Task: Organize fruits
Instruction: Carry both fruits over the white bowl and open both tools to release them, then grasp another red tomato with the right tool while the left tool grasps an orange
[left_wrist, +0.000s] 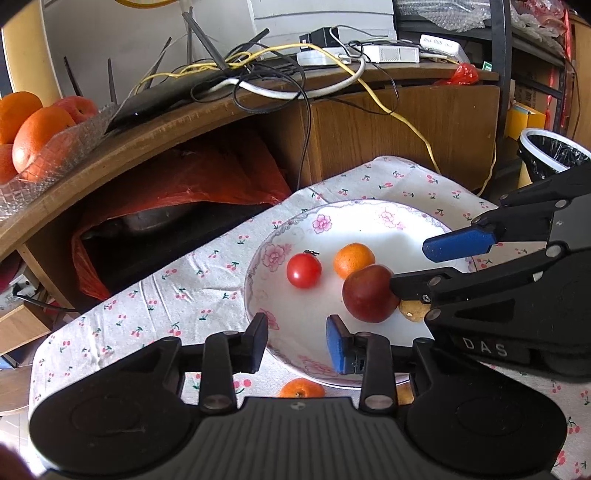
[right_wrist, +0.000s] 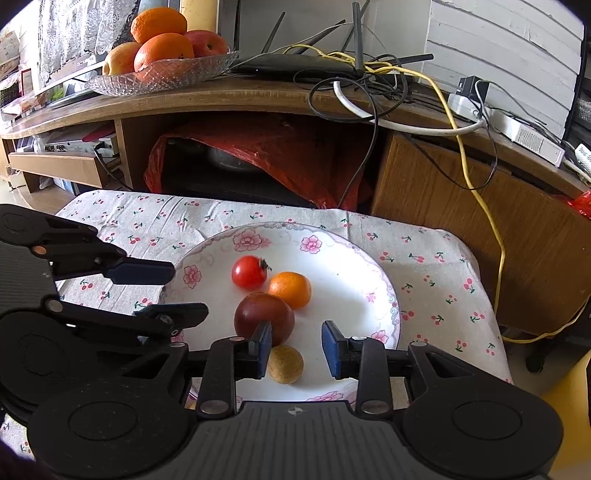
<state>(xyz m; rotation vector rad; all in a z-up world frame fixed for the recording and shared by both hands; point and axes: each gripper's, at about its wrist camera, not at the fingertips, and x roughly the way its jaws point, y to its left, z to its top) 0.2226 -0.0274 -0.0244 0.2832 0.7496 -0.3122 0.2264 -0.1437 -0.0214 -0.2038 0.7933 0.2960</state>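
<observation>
- A low table with a cherry-print cloth (right_wrist: 424, 266) stands before a cluttered wooden cabinet (right_wrist: 443, 192); on the cabinet top, far left, a glass bowl (right_wrist: 162, 75) holds oranges and apples.
- On the cloth sits a flowered plate (right_wrist: 369, 295). In it lie a tomato (right_wrist: 249, 272), a small orange (right_wrist: 290, 289), a dark plum (right_wrist: 264, 314) and a tan ball (right_wrist: 285, 363).
- The tomato is farthest, the orange just right of it, the plum nearer and touching the orange, the tan ball nearest, by the plate's near rim.
- One more orange (left_wrist: 301, 388) lies on the cloth outside the plate's near rim, seen only from the left wrist and partly hidden by that tool.
- The right gripper (right_wrist: 295, 349) is spread, with nothing pinched. The tan ball sits between its pads, close to the left one and free of the right; the plum is just beyond the left pad.
- The left gripper (left_wrist: 297, 341) is also spread and empty, over the plate's near-left rim.
- That stray orange lies just under and behind the left fingertips, so the left hand looks the nearer for it; it would have to draw back and dip.
- Being round, the fruit has no long axis to line up with.
</observation>
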